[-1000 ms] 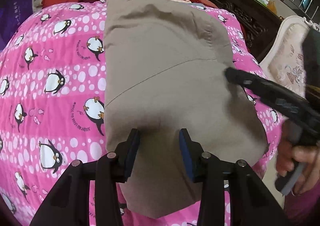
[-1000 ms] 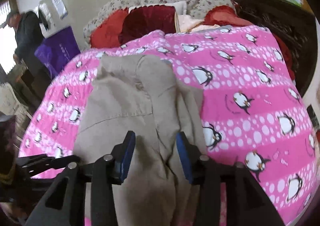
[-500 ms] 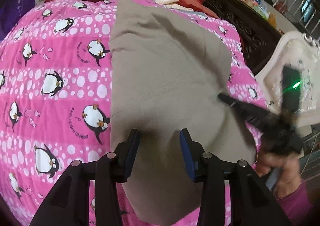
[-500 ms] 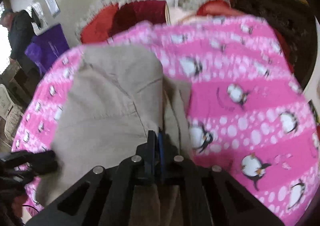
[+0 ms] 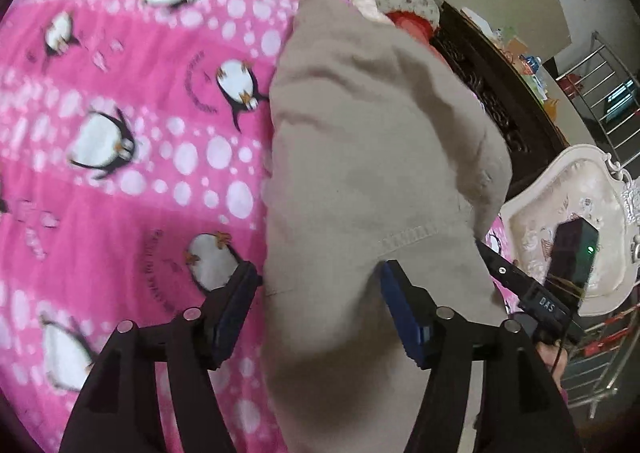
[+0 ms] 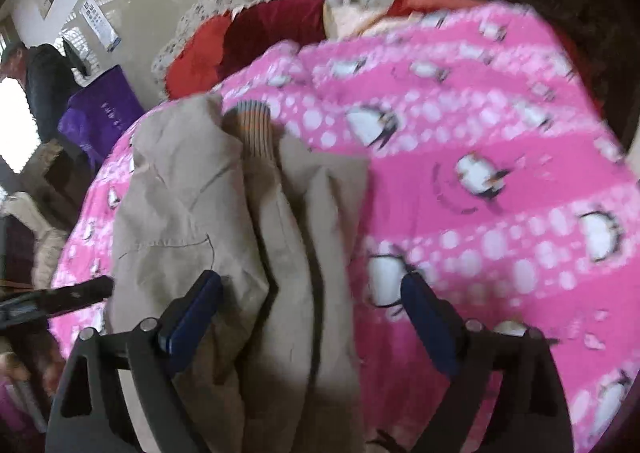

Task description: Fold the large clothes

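left wrist view: beige garment (image 5: 360, 173) heaped on the pink penguin blanket (image 5: 120, 133).
left gripper (image 5: 320, 309) gapes wide, cloth between its 2 pads, unpinched. right gripper (image 6: 312, 317) also gapes wide over the folds near the blanket's left edge, holding nothing.

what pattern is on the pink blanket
Penguins and white dots on the pink blanket; clearest in the left wrist view.
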